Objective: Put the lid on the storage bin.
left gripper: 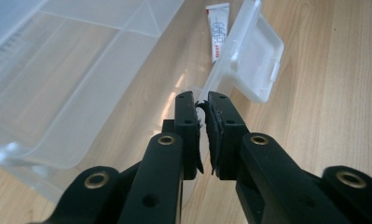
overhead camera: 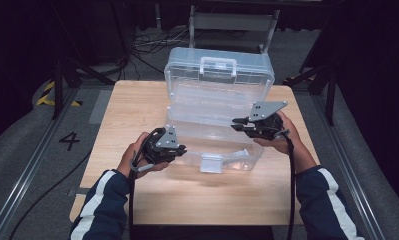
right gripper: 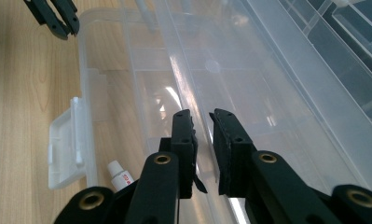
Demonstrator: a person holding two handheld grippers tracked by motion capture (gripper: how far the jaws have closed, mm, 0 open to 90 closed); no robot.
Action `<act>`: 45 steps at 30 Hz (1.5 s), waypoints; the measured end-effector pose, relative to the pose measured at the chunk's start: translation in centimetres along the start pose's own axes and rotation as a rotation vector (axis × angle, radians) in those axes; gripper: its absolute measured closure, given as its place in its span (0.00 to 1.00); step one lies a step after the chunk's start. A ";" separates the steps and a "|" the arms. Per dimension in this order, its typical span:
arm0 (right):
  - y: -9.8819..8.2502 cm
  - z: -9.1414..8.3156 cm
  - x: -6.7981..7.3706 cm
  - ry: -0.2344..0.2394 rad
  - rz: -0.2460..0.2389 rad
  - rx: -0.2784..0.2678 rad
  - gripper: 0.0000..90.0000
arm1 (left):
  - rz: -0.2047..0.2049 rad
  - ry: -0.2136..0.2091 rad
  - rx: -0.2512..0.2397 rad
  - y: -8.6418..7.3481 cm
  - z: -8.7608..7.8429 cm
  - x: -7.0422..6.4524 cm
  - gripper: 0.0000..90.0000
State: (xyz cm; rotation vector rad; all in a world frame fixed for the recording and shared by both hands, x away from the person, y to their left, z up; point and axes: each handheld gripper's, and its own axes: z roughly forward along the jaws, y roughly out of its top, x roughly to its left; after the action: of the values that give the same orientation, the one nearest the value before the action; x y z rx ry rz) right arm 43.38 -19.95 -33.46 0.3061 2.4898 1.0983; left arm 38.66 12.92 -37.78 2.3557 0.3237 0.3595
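A dim room with black stands and loose cables on a grey floor surrounds a light wooden table (overhead camera: 137, 115), and a clear plastic organiser box (overhead camera: 214, 107) sits open in the middle of it.

The left gripper (overhead camera: 179, 148) is at about 8 o'clock from the box's centre, just beside the front left corner. In the left gripper view (left gripper: 201, 103) its jaws are drawn almost together with only a thin slit between the pads, and nothing is caught in that slit. Just beyond the tips, toward 1 o'clock in that view, hangs the box's front latch (left gripper: 253, 58), a cloudy white flap that is flipped open and rests down on the wood. Past the latch, at 12 o'clock, a small white tube with red print (left gripper: 217, 30) lies inside the box by the front wall.

The right gripper (overhead camera: 239, 122) is at about 3 o'clock from the box's centre, over its right part. In the right gripper view (right gripper: 203, 116) the jaws stand a narrow way apart, a little wider than the left pair, and hold nothing; a clear ridge of the box runs below the gap, and whether the pads touch it cannot be told. At 9 o'clock in that view the latch (right gripper: 69, 144) shows, with the tube's cap end (right gripper: 118, 175) beside it.

The lid (overhead camera: 219, 67) stands upright at the far edge, its carry handle (overhead camera: 218, 65) on top.
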 end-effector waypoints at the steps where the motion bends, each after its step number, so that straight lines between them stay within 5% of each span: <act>1: 0.0 0.0 0.0 0.000 0.002 -0.002 0.88 | -0.005 -0.008 -0.010 -0.1 -0.2 0.1 0.96; 10: -0.1 0.0 0.1 -0.008 0.006 -0.009 0.88 | -0.013 0.014 -0.049 -0.7 -1.8 0.5 1.00; 31: -0.1 0.1 0.2 -0.010 0.008 -0.011 0.88 | -0.199 0.197 -0.219 -2.1 -4.9 5.4 1.00; 45: -0.2 0.0 0.5 -0.013 -0.004 -0.008 0.87 | -0.242 0.262 -0.254 1.3 -4.4 9.6 1.00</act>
State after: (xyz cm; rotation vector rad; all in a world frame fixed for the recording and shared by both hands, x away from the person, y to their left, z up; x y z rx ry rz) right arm 42.98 -19.90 -33.77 0.3049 2.4733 1.1004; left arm 46.22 17.96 -32.21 1.9962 0.6421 0.5576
